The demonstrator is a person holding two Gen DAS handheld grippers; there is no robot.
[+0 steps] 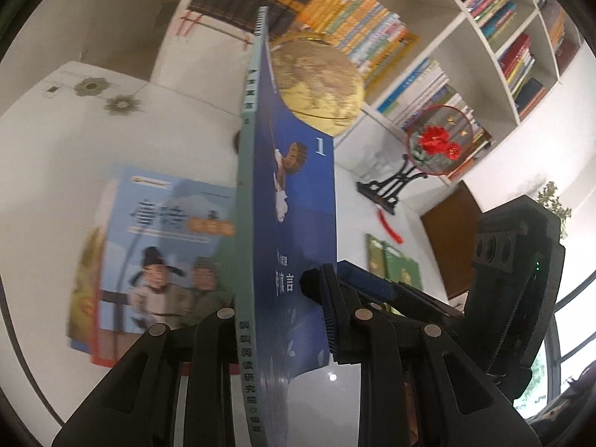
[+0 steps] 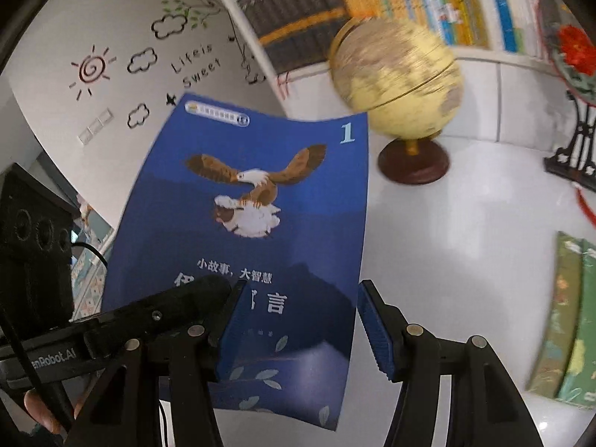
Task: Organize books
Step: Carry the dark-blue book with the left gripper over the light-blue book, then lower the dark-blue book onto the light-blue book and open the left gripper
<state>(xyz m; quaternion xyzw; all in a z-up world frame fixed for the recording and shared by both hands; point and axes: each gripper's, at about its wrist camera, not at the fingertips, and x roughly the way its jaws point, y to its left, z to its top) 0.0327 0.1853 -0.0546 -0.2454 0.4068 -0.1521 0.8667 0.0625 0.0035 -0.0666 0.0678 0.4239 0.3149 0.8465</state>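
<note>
My left gripper point(image 1: 283, 309) is shut on a thin blue book point(image 1: 294, 201) with an eagle on its cover and holds it upright, spine toward the camera, above the white table. The same blue book point(image 2: 257, 246) fills the middle of the right wrist view, cover facing me. My right gripper point(image 2: 301, 327) is open just in front of the cover's lower part, its fingers apart and empty. The left gripper's body point(image 2: 44, 298) shows at the left edge of that view. A light-blue picture book point(image 1: 164, 253) lies flat on a small stack on the table, left of the held book.
A globe point(image 2: 398, 85) stands on the table behind the book. Green books point(image 2: 566, 320) lie flat at the right. A round embroidered fan on a black stand point(image 1: 439, 141) is at the right. Full bookshelves point(image 1: 372, 29) line the back wall.
</note>
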